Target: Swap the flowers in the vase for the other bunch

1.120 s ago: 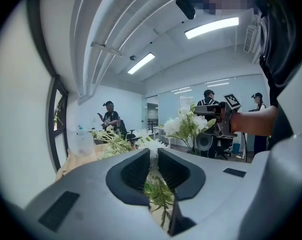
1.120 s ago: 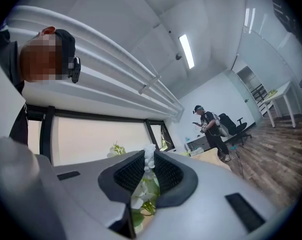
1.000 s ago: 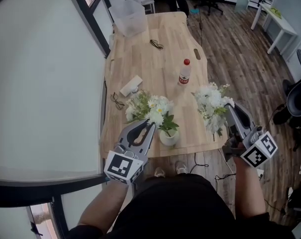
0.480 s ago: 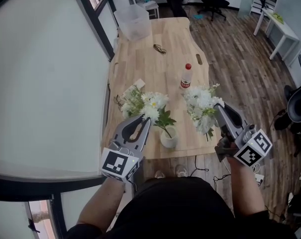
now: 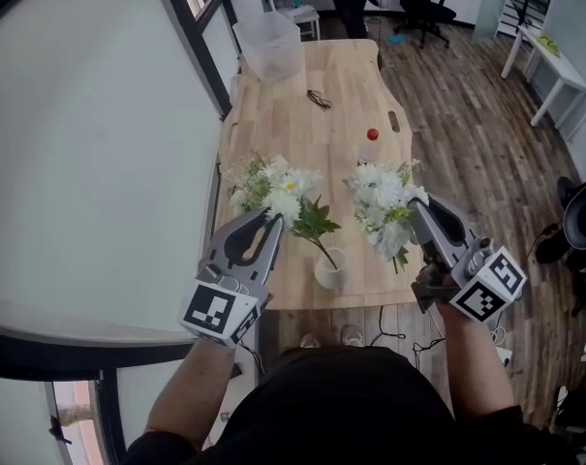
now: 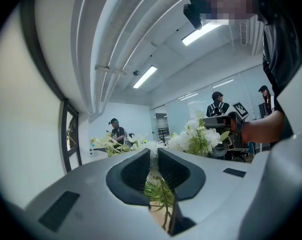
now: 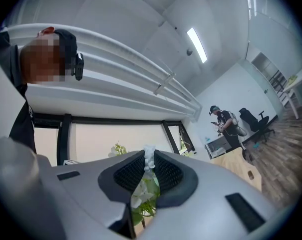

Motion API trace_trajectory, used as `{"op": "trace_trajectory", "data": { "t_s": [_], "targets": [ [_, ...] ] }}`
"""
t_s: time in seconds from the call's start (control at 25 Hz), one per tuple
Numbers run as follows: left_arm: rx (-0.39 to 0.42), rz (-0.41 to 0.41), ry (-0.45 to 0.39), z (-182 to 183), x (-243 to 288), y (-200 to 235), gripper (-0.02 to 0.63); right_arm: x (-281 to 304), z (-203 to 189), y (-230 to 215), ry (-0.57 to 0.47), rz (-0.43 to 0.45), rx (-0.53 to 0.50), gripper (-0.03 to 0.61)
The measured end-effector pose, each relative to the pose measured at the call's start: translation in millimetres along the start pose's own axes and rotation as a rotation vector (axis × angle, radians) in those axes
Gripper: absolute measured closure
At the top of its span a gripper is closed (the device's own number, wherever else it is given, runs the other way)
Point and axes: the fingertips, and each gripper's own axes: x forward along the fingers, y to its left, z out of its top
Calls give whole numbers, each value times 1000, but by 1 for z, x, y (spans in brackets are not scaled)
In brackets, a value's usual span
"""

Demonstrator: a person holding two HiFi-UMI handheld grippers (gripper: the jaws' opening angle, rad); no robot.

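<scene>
My left gripper (image 5: 271, 223) is shut on the stems of a bunch of white flowers with green leaves (image 5: 273, 184). The bunch is raised above the small white vase (image 5: 331, 269), and its thin stems slant down to the vase's mouth. I cannot tell if their ends are still inside. In the left gripper view the jaws (image 6: 153, 153) pinch green stems (image 6: 160, 194). My right gripper (image 5: 416, 211) is shut on a second white bunch (image 5: 382, 200), held in the air right of the vase. In the right gripper view, white blooms (image 7: 148, 160) sit between its jaws (image 7: 149, 156).
The vase stands near the front edge of a long wooden table (image 5: 302, 129). Further back are a red-capped bottle (image 5: 372, 143), a pair of glasses (image 5: 319, 98) and a clear plastic bin (image 5: 271, 45). A dark window frame (image 5: 191, 46) runs along the left. Office chairs and people are at the back.
Both grippers have risen with their bunches. The left bunch has come up from the vase, so its stems now stretch above the mouth. The right bunch has shifted left, toward the vase.
</scene>
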Motion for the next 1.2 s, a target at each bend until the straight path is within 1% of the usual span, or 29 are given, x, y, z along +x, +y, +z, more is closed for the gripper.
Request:
{"op": "trace_trajectory", "data": {
  "t_s": [0.16, 0.32, 0.4, 0.56, 0.68, 1.0, 1.2],
  "targets": [
    [12, 36, -12, 3, -9, 20, 565, 14, -4, 6, -5, 23, 0, 508],
    [11, 68, -34, 0, -25, 74, 566, 62, -22, 19, 4, 41, 2, 508],
    [18, 84, -41, 2, -32, 88, 566, 76, -26, 23, 5, 56, 6, 508],
    [37, 126, -42, 12, -43, 89, 566, 77, -22, 28, 4, 91, 17, 508],
    [43, 163, -37, 13, -54, 87, 567, 76, -21, 32, 6, 122, 26, 508],
    [43, 232, -13, 18, -73, 83, 568, 83, -11, 43, 5, 198, 58, 508],
    [32, 266, 0, 12, -79, 79, 568, 87, -15, 44, 17, 234, 70, 508]
  ]
}}
